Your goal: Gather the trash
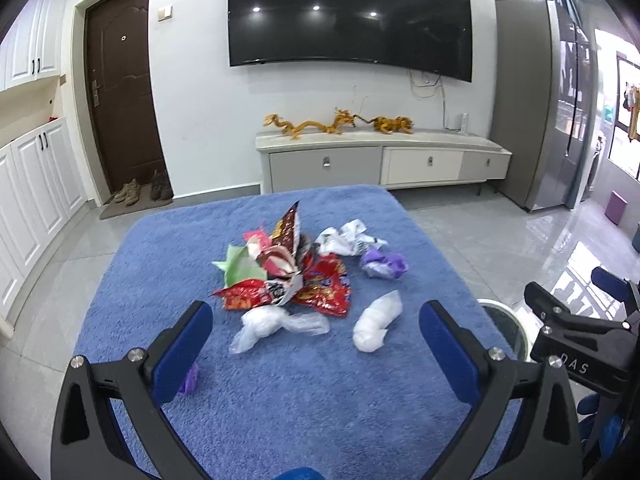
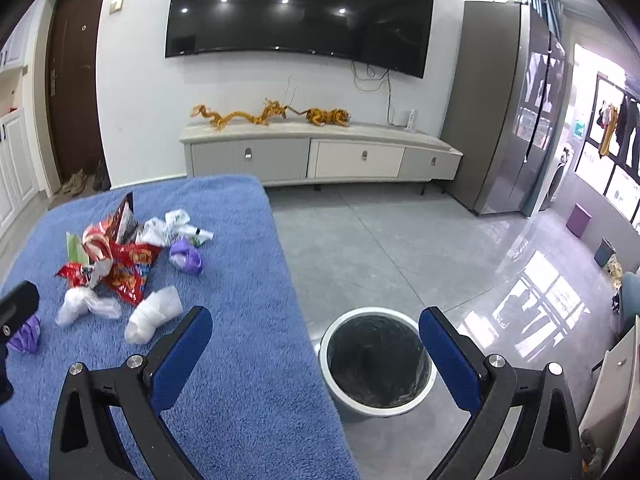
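In the left wrist view, the left claw [image 1: 316,320] is spread wide with nothing between its blue pads, hovering over the blue-covered bench [image 1: 160,272]. The trash lies in the middle of the frame: a heap of red snack wrappers [image 1: 320,288] with a light green paper [image 1: 236,266] at its left side and a tall dark wrapper [image 1: 288,224] sticking up behind. Right of the heap are a white printed bag [image 1: 344,238] and a crumpled purple bag [image 1: 384,264]. Nearer the claw lie a clear plastic bag [image 1: 276,324] and a white wad [image 1: 378,320], apart from each other. A small purple scrap [image 1: 190,378] peeks out beside the left finger. At the right edge part of the right claw [image 1: 576,312] shows, with the rim of the trash bin [image 1: 504,320] below it.

In the right wrist view, the right claw [image 2: 316,320] is likewise spread and holds nothing. It hangs over the bench's right edge, and the white-rimmed trash bin [image 2: 332,372] with its dark liner stands on the grey tile floor [image 2: 400,248] in the lower centre of the frame, between the fingers. The trash sits in the left part of the frame on the blue cover [image 2: 248,280]: red wrappers [image 2: 128,276], purple bag [image 2: 186,258], white wad [image 2: 154,312], clear bag [image 2: 86,306]. A purple scrap [image 2: 26,334] lies at the far left edge.
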`<action>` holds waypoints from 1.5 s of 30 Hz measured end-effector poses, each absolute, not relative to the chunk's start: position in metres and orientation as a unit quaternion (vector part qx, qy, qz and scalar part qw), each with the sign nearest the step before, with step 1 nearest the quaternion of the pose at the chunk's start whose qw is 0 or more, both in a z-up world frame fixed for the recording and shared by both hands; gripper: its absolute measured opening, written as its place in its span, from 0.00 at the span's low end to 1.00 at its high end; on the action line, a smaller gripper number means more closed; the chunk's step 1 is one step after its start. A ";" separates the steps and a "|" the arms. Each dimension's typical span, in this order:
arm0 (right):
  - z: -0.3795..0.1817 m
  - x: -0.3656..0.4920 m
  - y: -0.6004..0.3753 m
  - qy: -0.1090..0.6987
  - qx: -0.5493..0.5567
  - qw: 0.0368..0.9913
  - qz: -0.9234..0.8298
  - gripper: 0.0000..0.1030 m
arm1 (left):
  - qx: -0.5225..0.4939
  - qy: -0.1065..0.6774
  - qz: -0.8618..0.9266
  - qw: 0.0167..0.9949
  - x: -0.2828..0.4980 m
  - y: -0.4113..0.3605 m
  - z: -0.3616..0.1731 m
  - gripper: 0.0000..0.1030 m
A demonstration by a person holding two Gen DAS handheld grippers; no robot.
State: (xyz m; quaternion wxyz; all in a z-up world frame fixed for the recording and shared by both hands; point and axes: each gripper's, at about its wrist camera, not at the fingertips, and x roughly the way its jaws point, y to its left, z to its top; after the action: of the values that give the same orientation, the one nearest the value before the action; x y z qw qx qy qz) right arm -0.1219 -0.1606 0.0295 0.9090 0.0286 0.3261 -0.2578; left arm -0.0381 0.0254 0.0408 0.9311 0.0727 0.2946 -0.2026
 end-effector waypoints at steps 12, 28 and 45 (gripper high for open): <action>0.031 -0.127 -0.174 0.325 0.030 0.903 -0.281 1.00 | 0.084 0.290 -0.221 0.928 -0.044 0.011 0.036 1.00; 0.045 -0.140 -0.184 0.277 0.052 0.916 -0.286 1.00 | 0.052 0.273 -0.221 0.935 -0.038 0.026 0.037 1.00; 0.030 -0.117 -0.180 0.309 0.056 0.911 -0.268 1.00 | 0.051 0.293 -0.244 0.923 -0.024 0.037 0.020 1.00</action>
State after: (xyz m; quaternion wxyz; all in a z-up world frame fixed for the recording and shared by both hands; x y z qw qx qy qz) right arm -0.1171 -0.1798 0.0298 0.9109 0.0558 0.3089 -0.2679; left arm -0.0244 0.0368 0.0203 0.9229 0.0512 0.2933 -0.2443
